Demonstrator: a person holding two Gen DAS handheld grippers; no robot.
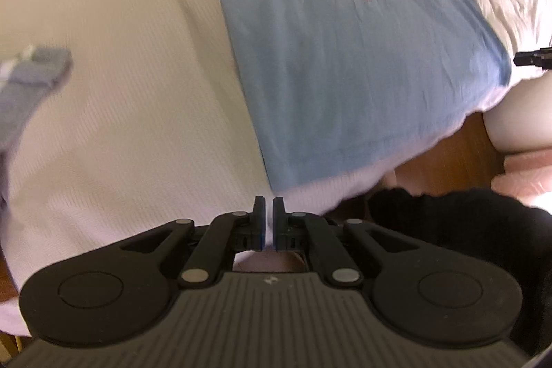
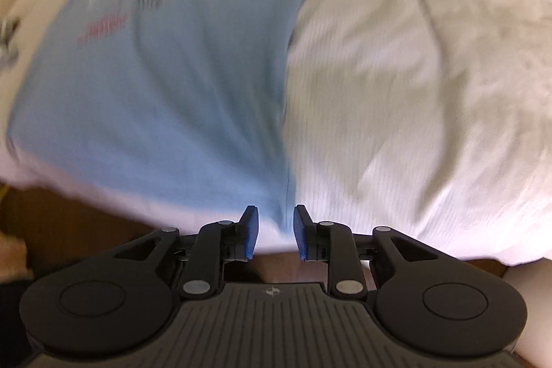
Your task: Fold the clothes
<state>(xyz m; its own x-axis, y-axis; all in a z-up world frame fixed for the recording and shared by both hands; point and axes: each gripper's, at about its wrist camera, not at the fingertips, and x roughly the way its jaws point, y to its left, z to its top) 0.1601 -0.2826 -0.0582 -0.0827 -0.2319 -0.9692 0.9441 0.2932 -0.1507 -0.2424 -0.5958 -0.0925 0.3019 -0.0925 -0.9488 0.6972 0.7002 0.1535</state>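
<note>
A light blue T-shirt (image 1: 345, 64) with grey and red print lies spread flat on a white bed cover (image 1: 120, 92). Its hem reaches the bed's near edge. My left gripper (image 1: 269, 204) is shut and empty, just short of the shirt's near left corner. In the right wrist view the shirt (image 2: 172, 85) fills the left half, blurred by motion. My right gripper (image 2: 275, 212) is open, at the near right corner of the shirt's hem, holding nothing. The tip of the right gripper (image 1: 533, 57) shows at the right edge of the left wrist view.
A grey sock (image 1: 31, 81) lies on the cover at the left. A black garment (image 1: 465, 223) sits below the bed's edge at the right, over a wooden floor (image 1: 448, 157). Rumpled white bedding (image 2: 431, 75) lies right of the shirt.
</note>
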